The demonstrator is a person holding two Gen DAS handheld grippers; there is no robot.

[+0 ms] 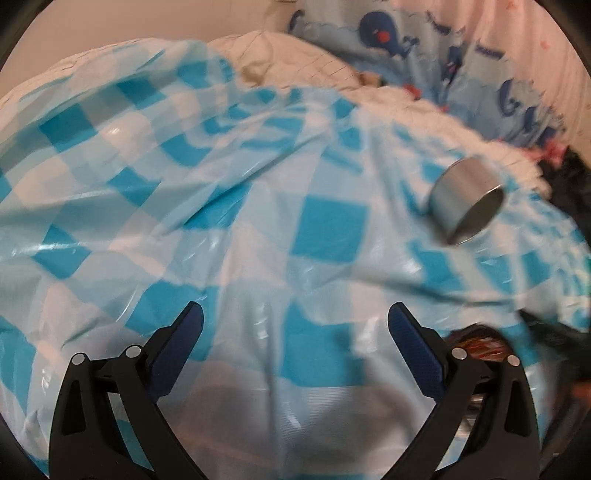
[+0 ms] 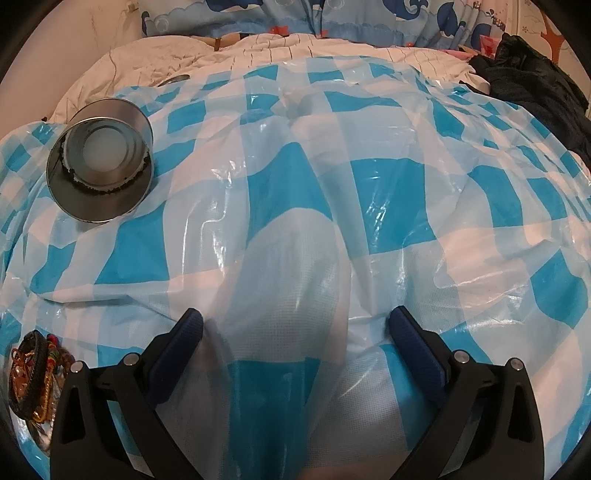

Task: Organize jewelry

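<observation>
A round metal tin [image 2: 99,162] lies on its side on the blue-and-white checked plastic sheet [image 2: 369,192], its open mouth facing the right wrist camera; it looks empty. It also shows in the left wrist view [image 1: 465,199], far right. A pile of braided bracelets [image 2: 33,380], dark, red and gold, lies at the lower left of the right wrist view, beside the left finger. In the left wrist view the pile [image 1: 480,343] is blurred behind the right finger. My left gripper [image 1: 295,317] is open and empty. My right gripper [image 2: 295,325] is open and empty.
The sheet [image 1: 221,221] covers a bed with a white quilt [image 2: 258,51]. Whale-print pillows [image 1: 399,33] lie at the back. A dark garment [image 2: 535,81] sits at the right edge. A small metal lid [image 2: 173,80] rests on the quilt behind the tin.
</observation>
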